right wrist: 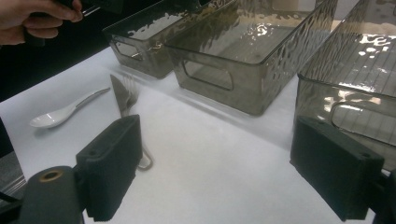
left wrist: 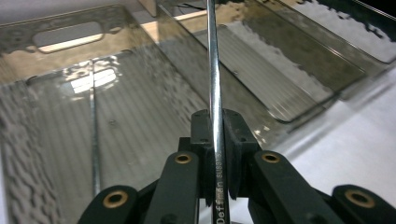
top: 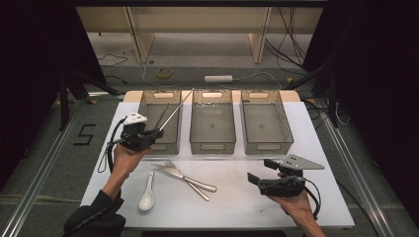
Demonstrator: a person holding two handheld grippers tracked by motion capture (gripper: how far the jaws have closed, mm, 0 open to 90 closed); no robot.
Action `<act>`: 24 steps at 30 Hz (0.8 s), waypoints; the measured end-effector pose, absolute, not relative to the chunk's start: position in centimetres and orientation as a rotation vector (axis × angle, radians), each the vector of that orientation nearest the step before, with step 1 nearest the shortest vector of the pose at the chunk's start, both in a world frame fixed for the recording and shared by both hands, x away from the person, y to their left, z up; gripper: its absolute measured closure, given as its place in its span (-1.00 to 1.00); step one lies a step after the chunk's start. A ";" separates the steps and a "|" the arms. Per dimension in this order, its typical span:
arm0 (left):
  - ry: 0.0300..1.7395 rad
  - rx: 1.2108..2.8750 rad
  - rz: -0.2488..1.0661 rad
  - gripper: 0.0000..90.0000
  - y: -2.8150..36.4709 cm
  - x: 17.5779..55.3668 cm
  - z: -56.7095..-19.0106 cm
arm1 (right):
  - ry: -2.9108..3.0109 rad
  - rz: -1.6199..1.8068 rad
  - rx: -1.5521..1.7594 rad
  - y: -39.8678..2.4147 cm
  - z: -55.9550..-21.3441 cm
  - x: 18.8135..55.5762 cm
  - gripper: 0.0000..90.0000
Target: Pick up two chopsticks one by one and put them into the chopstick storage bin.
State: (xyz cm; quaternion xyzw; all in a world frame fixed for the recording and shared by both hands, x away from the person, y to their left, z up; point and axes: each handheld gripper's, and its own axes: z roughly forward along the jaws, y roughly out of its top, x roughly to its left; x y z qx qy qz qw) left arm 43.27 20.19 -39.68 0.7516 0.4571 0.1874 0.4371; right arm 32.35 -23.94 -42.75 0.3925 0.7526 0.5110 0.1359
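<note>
Three smoky, translucent plastic bins stand in a row along the far edge of the white surface. The left gripper is clamped on a thin silver metal chopstick, holding it slanted over the left bin. A second thin metal rod, likely its partner, already lies on that bin's floor. The middle bin and right bin look empty.

Judging from this, sorting cutlery into the bins seems under way: one chopstick is in, one is about to go in. Left near the front edge of the surface are a white ceramic spoon, a steel fork and a steel table knife, the last two crossed.

The right gripper hovers near the surface's right front corner, jaws wide apart and holding nothing.

The left gripper view shows the lettering on the chopstick and the rod inside the bin, which the high view barely resolves. The right gripper view shows the bins' handle cut-outs.
</note>
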 end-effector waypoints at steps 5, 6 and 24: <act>1.190 1.846 0.464 0.85 21.0 44.3 -39.6 | 2.175 1.476 1.129 -23.9 -42.8 32.2 -0.61; 1.200 1.839 0.463 0.85 21.1 44.5 -39.6 | 2.177 1.474 1.129 -23.9 -42.8 32.1 -0.61; 1.329 1.859 0.496 0.85 21.8 46.9 -40.6 | 2.209 1.470 1.096 -23.4 -42.9 31.8 -0.60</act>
